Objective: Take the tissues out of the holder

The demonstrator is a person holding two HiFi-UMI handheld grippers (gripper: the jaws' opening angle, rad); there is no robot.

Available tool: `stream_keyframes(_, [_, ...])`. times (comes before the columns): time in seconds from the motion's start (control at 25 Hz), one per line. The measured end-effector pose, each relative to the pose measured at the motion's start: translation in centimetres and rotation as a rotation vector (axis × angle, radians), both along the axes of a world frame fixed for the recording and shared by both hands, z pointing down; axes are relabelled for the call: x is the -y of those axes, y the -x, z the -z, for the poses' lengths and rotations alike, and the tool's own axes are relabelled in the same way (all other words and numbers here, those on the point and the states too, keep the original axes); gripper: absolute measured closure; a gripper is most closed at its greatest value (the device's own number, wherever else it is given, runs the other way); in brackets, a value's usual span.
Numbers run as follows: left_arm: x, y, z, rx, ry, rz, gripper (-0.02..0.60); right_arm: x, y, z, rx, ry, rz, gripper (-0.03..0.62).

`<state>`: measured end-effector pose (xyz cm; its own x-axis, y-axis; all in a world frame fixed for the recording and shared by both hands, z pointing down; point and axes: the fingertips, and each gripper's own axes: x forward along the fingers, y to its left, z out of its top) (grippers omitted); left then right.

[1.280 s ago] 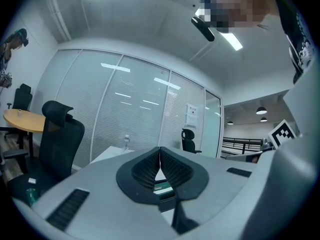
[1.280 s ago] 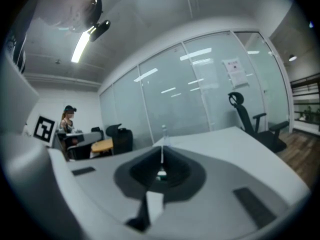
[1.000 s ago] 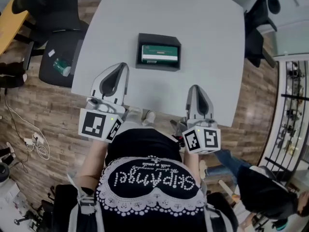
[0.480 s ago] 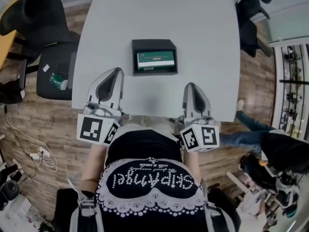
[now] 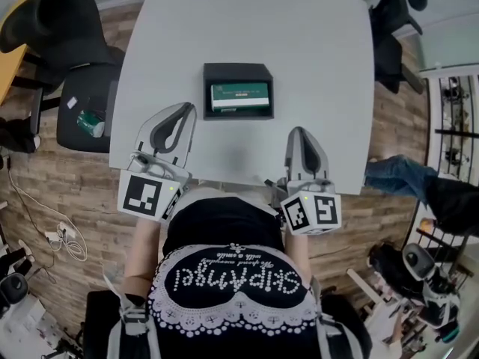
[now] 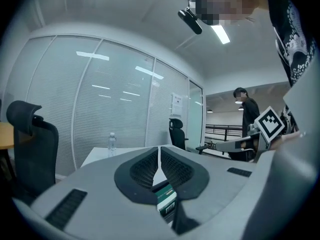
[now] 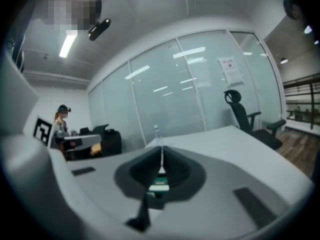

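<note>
Closed and empty, left gripper [image 5: 182,111] and right gripper [image 5: 301,132] face the black rectangular holder [image 5: 238,70], which a snug green tissue pack [image 5: 239,96] could drag upward.

L gripper [image 6: 159,153] jaws together; tissue pack [image 6: 166,199] beyond.

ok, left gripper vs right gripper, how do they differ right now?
The left gripper slants toward the holder; the right gripper points straight ahead. The left gripper's tip is level with the holder's near edge; the right gripper's stops short of it. Shared: both shut, empty.
</note>
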<state>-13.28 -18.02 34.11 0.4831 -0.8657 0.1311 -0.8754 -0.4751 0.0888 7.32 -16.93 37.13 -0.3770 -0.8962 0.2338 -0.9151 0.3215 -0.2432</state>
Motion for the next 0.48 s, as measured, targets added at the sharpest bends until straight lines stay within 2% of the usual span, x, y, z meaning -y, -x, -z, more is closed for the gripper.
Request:
stream_keyframes(0.04, [0.2, -0.3, -0.4, 0.018, 0.020, -0.015, 0.551, 0.2, -0.2, 0.0, 0.001, 0.001, 0.001, 0.562])
stream_keyframes(0.12, [0.7, -1.0, -1.1, 0.045, 0.059, -0.051, 0.475, 0.5, -0.6, -0.2, 0.003, 0.005, 0.002, 0.562])
stream_keyframes(0.28, [2.1, -2.3, -2.8, 0.106, 0.094, -0.162, 0.366, 0.9, -1.4, -0.7, 0.007, 0.024, -0.006, 0.562])
stream_keyframes(0.48, [3.9, -4.0, -6.2, 0.242, 0.144, -0.291, 0.328, 1.4, -2.5, -1.8, 0.010, 0.052, -0.021, 0.562])
